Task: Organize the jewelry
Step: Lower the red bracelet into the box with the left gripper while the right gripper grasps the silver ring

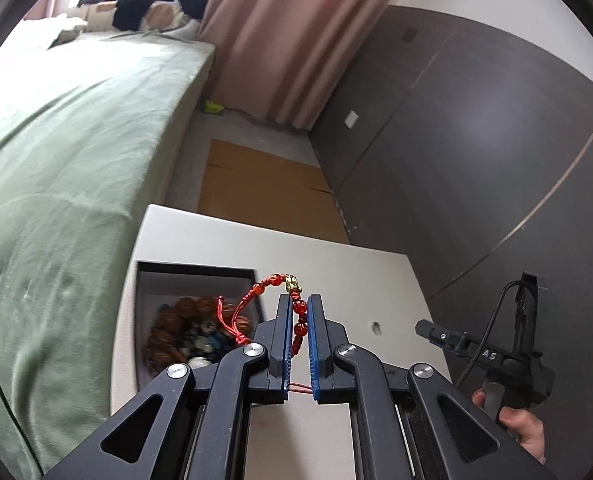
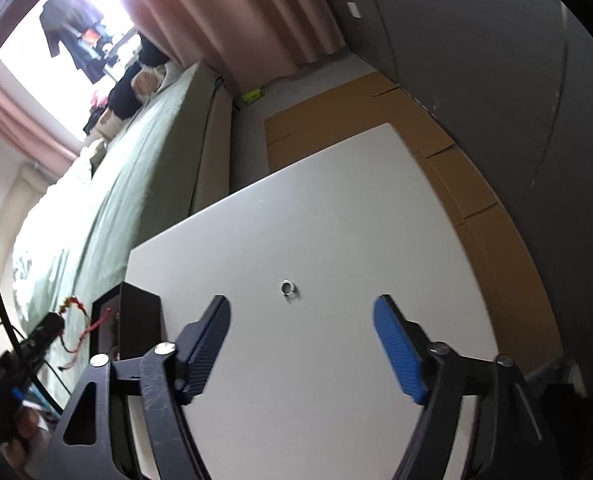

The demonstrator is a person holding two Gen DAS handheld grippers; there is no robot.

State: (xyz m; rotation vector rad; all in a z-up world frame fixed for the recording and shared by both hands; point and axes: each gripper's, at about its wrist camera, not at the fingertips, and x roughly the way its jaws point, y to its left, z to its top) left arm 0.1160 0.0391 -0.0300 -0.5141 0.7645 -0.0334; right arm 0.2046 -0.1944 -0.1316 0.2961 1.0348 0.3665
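Observation:
My left gripper (image 1: 299, 300) is shut on a red beaded bracelet (image 1: 274, 286) with a gold charm, held above the white table near the right edge of a dark open jewelry box (image 1: 200, 270). The box holds brown and blue beaded pieces. A small silver ring (image 2: 287, 287) lies on the white table (image 2: 336, 208) ahead of my right gripper (image 2: 302, 308), which is open and empty. The ring also shows in the left wrist view (image 1: 375, 327). The bracelet (image 2: 72, 304) and box (image 2: 136, 320) appear at the left of the right wrist view.
A bed with a green cover (image 1: 56, 160) runs along the table's left side. Flat cardboard (image 1: 256, 184) lies on the floor beyond the table. A dark wall (image 1: 476, 140) and pink curtains (image 1: 288, 40) stand behind.

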